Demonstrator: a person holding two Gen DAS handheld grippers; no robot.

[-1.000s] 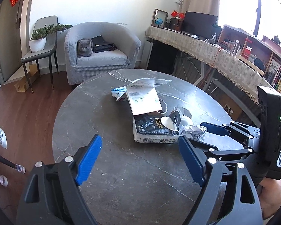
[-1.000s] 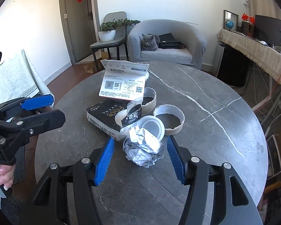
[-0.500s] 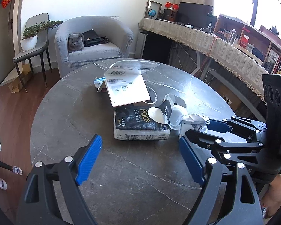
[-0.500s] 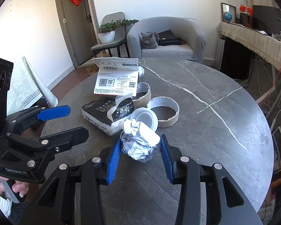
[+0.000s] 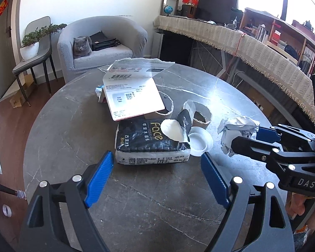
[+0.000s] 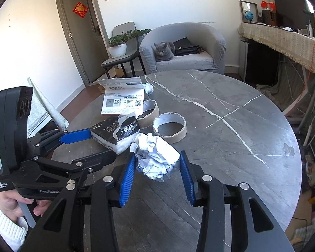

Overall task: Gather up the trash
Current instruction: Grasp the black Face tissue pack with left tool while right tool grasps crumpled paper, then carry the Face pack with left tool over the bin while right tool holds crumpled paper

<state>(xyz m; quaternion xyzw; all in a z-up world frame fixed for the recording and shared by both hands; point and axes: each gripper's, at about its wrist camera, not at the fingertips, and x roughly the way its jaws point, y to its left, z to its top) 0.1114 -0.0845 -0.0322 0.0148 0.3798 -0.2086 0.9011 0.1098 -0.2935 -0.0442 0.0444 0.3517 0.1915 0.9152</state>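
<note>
Right wrist view: right gripper (image 6: 156,173) jaws clenched on crumpled paper (image 6: 155,157) — first item. Left gripper (image 5: 155,175) jaws released. Tissue pack (image 5: 151,141), cardboard rings (image 6: 169,127), mailer (image 5: 132,93) remain on counter (image 5: 73,130).

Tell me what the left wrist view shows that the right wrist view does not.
Only the left wrist view shows the white lid beside the tissue pack, and the bookshelf.

Only the right wrist view shows the door, the hand holding the left gripper, and the right gripper shut on the crumpled paper.

Both show the cat and the round table.
</note>
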